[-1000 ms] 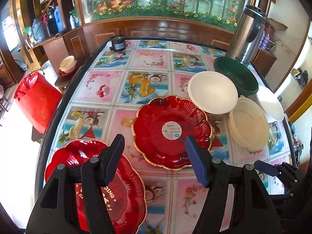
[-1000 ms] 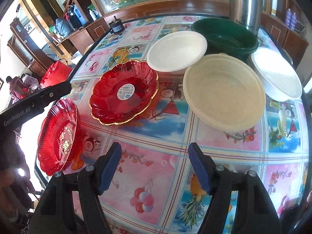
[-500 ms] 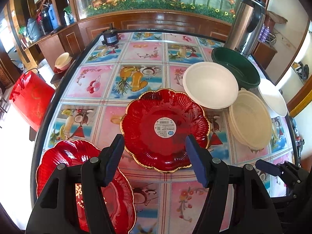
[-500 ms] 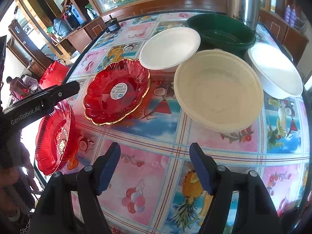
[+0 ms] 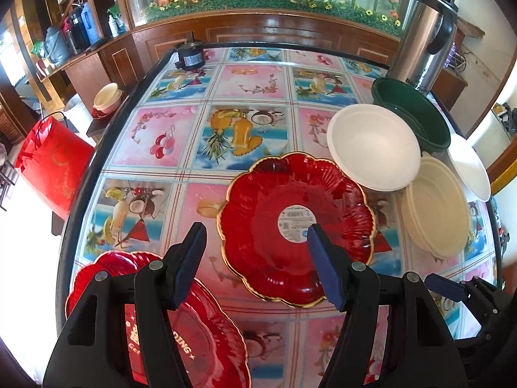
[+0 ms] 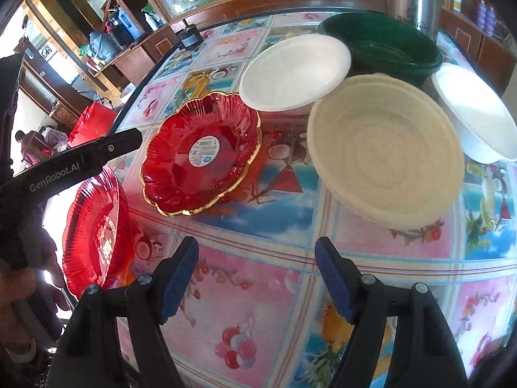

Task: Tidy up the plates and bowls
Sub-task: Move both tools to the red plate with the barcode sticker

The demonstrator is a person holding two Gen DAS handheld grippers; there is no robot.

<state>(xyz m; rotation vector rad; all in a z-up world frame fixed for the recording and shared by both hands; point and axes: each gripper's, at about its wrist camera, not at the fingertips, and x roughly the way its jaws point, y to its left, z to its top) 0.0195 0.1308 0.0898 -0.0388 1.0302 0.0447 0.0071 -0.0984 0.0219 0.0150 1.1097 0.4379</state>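
Sitting just ahead of the left gripper (image 5: 257, 253), whose fingers are wide apart and empty, the red plate (image 5: 295, 226) is farther from the right gripper (image 6: 257, 273), also spread and empty.

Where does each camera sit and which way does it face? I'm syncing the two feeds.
Left wrist: on the left gripper, open, looking across the table over the labelled red plate; right gripper's tip at lower right.
Right wrist: on the right gripper, open, facing the beige bowl; left gripper and the hand at left.
Shared: both red plates, the bowls, the flask.
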